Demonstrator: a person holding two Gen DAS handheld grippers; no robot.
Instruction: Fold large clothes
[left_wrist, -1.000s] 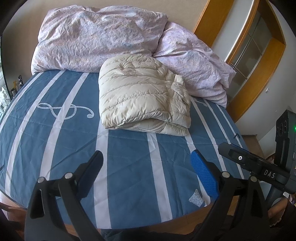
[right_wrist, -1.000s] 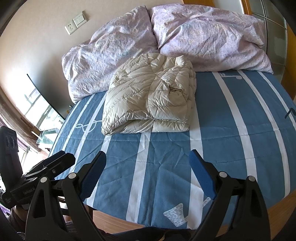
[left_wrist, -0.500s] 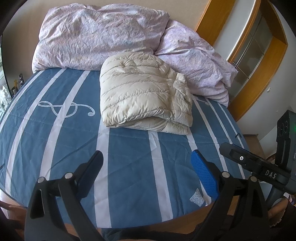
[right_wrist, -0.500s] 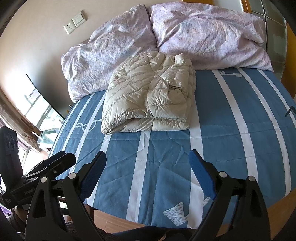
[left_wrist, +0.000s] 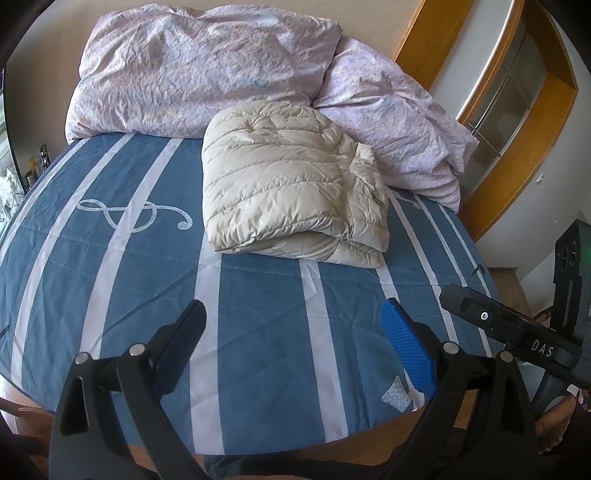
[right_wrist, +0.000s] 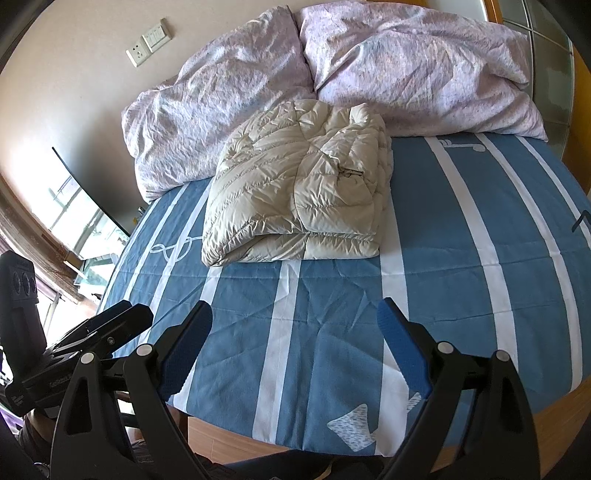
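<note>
A cream quilted down jacket (left_wrist: 291, 199) lies folded into a thick rectangle on the blue striped bed (left_wrist: 110, 258), just in front of the pillows; it also shows in the right wrist view (right_wrist: 303, 195). My left gripper (left_wrist: 293, 343) is open and empty above the bed's near edge, well short of the jacket. My right gripper (right_wrist: 295, 343) is open and empty too, over the near edge. Each gripper's body shows at the side of the other's view.
Two lilac crumpled pillows (left_wrist: 207, 70) (right_wrist: 417, 70) lie against the wall behind the jacket. A wooden-framed wardrobe (left_wrist: 517, 110) stands to the right, a window (right_wrist: 74, 221) to the left. The bed's wooden front edge (right_wrist: 554, 424) runs below the grippers.
Both grippers have drawn back slightly and tilted; the jacket sits a little lower and farther in the views. The jacket itself has not moved. Both stay open.
</note>
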